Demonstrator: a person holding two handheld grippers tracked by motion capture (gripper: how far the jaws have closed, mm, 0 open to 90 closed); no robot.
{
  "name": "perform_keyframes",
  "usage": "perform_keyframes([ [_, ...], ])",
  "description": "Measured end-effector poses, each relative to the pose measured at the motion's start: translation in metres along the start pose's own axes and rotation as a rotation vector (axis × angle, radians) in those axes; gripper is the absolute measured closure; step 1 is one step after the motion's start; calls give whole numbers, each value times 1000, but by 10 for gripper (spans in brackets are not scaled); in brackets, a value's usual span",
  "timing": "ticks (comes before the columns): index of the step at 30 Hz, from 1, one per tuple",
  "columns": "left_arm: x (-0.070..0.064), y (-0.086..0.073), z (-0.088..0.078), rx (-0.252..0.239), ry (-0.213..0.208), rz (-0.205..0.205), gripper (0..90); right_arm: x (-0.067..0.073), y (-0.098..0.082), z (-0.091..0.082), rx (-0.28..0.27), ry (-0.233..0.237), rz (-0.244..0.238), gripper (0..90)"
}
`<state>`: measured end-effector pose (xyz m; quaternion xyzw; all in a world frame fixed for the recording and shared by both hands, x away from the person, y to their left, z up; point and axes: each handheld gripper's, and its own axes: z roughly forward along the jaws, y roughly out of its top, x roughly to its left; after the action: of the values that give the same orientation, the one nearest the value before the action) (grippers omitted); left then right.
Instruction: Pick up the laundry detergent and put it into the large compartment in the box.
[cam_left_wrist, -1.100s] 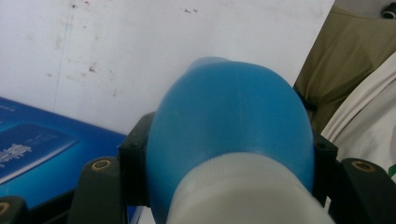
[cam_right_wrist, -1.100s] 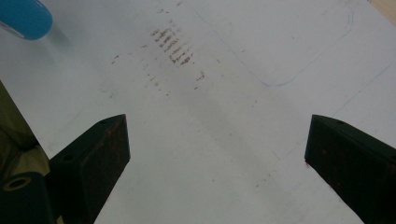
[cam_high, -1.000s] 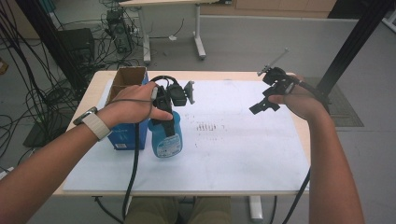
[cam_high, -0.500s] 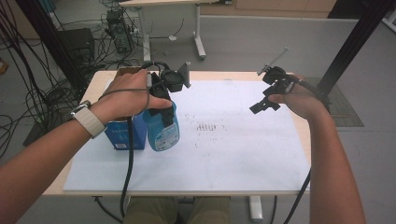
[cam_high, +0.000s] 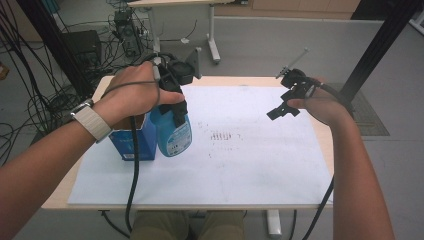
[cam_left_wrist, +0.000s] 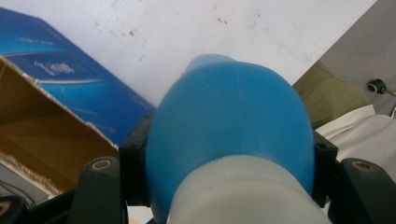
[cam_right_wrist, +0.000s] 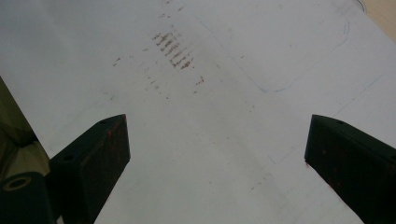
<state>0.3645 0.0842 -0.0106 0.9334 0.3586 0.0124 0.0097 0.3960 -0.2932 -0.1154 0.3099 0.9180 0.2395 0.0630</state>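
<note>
Blue bottle (cam_high: 172, 131) clamped at neck in left gripper (cam_high: 172, 95), beside box (cam_high: 131, 142), right gripper (cam_high: 285, 107) wide open

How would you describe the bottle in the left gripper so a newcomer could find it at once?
Start at the white sheet covering the table, then go to its left edge, where an open blue cardboard box stands. Right beside the box is the blue bottle, gripped near its top by the left gripper. Unlike the square box, it is rounded translucent plastic with a label on its front.
</note>
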Motion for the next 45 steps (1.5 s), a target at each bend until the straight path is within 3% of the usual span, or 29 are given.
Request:
perform_keyframes([
  [5,-2,0,-11,11,6,-29,376,1,4,-2,5,-1,-5,67],
  [13,15,-8,-24,7,-21,-119,376,2,7,-4,0,-2,-14,67],
  [19,21,-10,-31,6,-7,-182,376,2,11,-1,2,5,-24,67],
  [30,35,-12,-43,11,-21,-231,376,2,18,1,4,7,-32,67],
  [34,41,-12,-52,9,-28,-274,376,3,20,3,5,11,-34,67],
  [45,57,-11,-66,23,-51,-331,376,2,22,4,5,16,-42,67],
])
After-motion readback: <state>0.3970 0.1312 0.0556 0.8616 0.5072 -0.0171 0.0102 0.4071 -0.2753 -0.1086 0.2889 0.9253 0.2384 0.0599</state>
